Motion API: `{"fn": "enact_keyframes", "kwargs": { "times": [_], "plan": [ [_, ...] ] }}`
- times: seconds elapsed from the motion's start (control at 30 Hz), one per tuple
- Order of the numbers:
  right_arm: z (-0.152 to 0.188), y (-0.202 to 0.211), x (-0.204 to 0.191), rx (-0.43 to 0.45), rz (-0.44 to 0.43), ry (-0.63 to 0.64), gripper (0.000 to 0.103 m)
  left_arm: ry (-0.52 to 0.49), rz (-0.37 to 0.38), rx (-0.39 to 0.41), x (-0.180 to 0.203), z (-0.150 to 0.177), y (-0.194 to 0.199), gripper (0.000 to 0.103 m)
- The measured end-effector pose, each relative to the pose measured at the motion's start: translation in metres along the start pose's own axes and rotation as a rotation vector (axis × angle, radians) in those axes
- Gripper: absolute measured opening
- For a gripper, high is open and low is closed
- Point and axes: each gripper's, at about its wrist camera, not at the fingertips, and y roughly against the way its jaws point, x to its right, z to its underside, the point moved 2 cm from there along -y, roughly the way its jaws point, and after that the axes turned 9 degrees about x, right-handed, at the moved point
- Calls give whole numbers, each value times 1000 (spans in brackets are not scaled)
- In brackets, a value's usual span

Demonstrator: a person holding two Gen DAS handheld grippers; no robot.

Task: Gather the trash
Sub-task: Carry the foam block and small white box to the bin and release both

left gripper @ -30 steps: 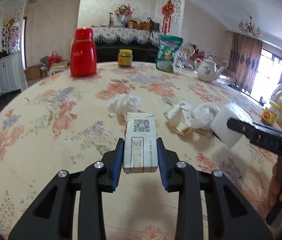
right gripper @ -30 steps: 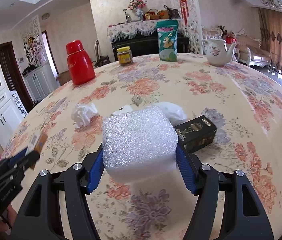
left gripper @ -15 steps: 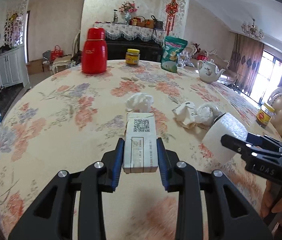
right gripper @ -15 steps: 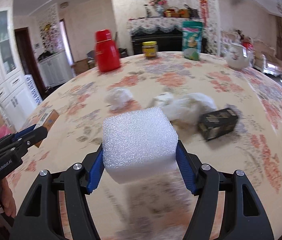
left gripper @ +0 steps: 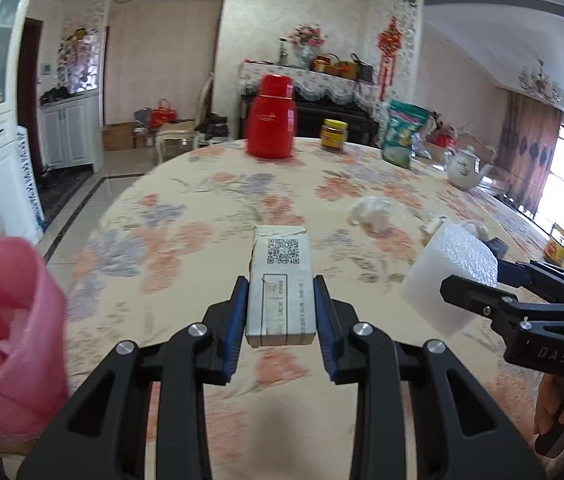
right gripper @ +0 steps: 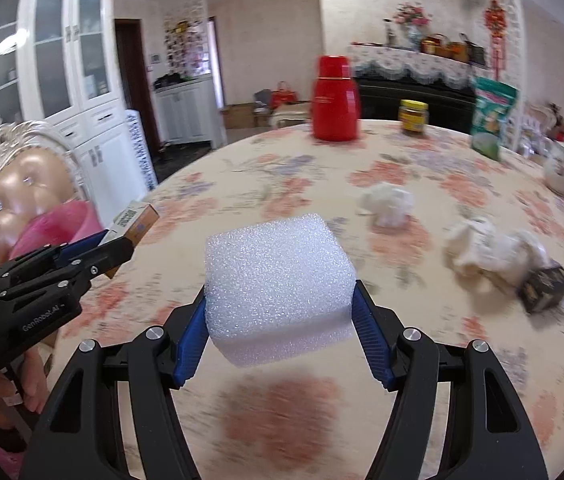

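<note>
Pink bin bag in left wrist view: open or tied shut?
Open. The pink bag shows a gaping mouth with its rim spread, light contents visible inside. How full it is, cannot tell.

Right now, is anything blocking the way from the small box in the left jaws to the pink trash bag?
Nothing visible does. The small box is clamped in the left gripper, and the pink bag sits off the table edge, with open space between.
</note>
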Motion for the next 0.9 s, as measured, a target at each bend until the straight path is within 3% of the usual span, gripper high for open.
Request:
{"fn": "enact_keyframes", "kwargs": {
  "times": [0.3, 0.73, 0.9],
  "plan": [
    [-16, -38, -87, -15, -156, 55, 63, 47, -129, 15, -82, 8, 38, 31],
    [-42, -92, -234, -13, -386, 155, 63, 84, -380, 75, -223, -1, 113, 32],
    [-47, -117, -276, -30, -456, 173, 64, 130, -394, 41, -279, 8, 112, 32]
  ]
}}
